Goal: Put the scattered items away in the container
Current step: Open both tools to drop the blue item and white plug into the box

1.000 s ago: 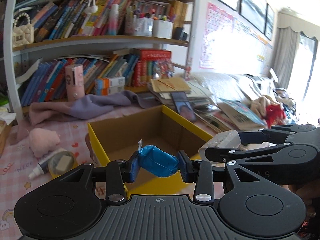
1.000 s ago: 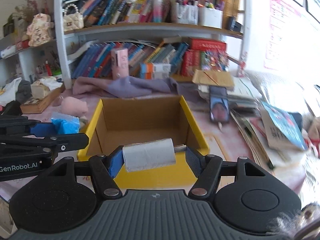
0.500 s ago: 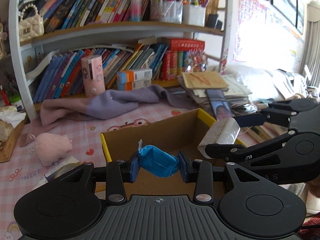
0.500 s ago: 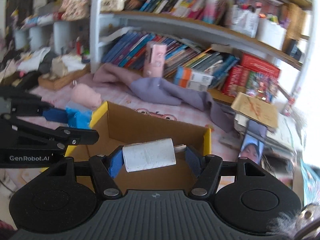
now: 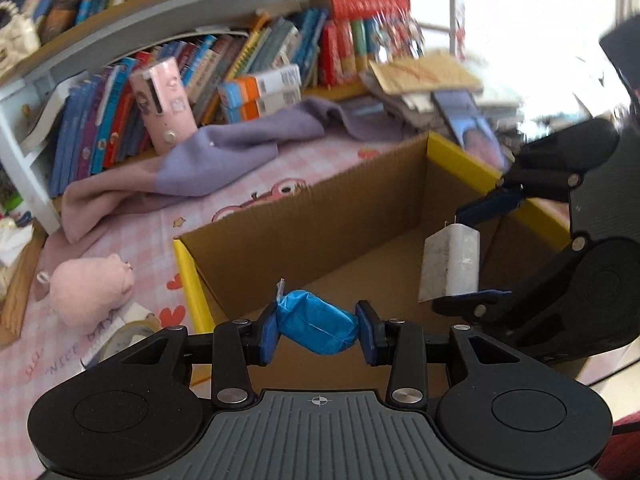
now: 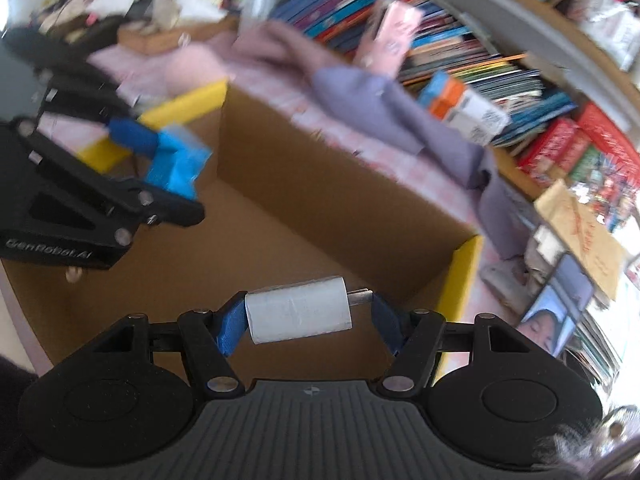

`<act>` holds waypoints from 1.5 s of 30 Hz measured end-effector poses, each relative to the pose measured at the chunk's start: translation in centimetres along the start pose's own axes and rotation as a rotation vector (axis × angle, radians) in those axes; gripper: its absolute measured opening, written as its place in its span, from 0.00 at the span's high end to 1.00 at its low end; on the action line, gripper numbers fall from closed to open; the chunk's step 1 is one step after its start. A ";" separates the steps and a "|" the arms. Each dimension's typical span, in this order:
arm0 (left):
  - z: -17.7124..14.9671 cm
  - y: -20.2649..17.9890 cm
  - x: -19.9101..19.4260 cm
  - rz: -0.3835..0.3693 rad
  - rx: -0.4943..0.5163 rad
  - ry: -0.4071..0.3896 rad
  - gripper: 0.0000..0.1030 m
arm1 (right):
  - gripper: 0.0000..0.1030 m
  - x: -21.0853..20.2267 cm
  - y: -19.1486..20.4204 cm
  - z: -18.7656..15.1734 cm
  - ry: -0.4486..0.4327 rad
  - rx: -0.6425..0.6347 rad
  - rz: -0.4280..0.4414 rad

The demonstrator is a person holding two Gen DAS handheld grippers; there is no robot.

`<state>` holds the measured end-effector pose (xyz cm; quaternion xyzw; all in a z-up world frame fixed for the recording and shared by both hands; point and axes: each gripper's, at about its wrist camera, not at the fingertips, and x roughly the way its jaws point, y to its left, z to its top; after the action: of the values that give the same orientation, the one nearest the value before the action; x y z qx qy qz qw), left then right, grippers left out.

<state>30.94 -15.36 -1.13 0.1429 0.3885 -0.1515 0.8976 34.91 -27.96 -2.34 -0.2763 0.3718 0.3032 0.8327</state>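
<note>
Item one: my left gripper (image 5: 317,331), pads clamped on a blue wrapped packet (image 5: 318,327), hangs over the near-left corner of the cardboard box (image 5: 320,216). Item two: my right gripper (image 6: 306,317), closed end-to-end on a white charger plug (image 6: 298,315), hangs above the box floor toward its right wall. Advised handling: lower both inside the walls before letting go, keeping the two grippers apart. Still loose on the tablecloth: pink plush pig (image 5: 93,289).

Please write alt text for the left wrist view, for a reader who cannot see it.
The left gripper holds a blue wrapped packet over an open cardboard box with yellow rims. At right, the right gripper holds a white charger plug above the same box; bookshelves stand behind.
</note>
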 end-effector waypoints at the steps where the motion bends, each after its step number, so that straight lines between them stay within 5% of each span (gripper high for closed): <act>1: 0.1 0.0 0.5 0.000 0.016 0.011 0.63 | 0.38 0.5 0.1 0.0 0.011 -0.016 0.008; 17: 1.1 -1.2 3.9 0.002 0.128 0.143 0.58 | 0.38 3.3 0.3 0.4 0.173 -0.099 0.105; 22: 1.3 -2.3 3.9 0.054 0.199 0.141 0.14 | 0.25 3.1 0.6 0.4 0.187 -0.114 0.129; 36: 1.4 -2.4 3.5 0.120 0.207 0.091 0.13 | 0.12 1.0 0.2 -0.6 0.119 0.004 0.074; 45: 1.5 -1.7 -0.3 0.128 0.078 -0.023 0.06 | 0.11 -2.4 -1.2 -0.4 0.000 0.077 0.010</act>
<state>31.03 -17.43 -0.18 0.2007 0.3622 -0.1103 0.9035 34.30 -29.79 -0.39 -0.2422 0.3844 0.2928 0.8413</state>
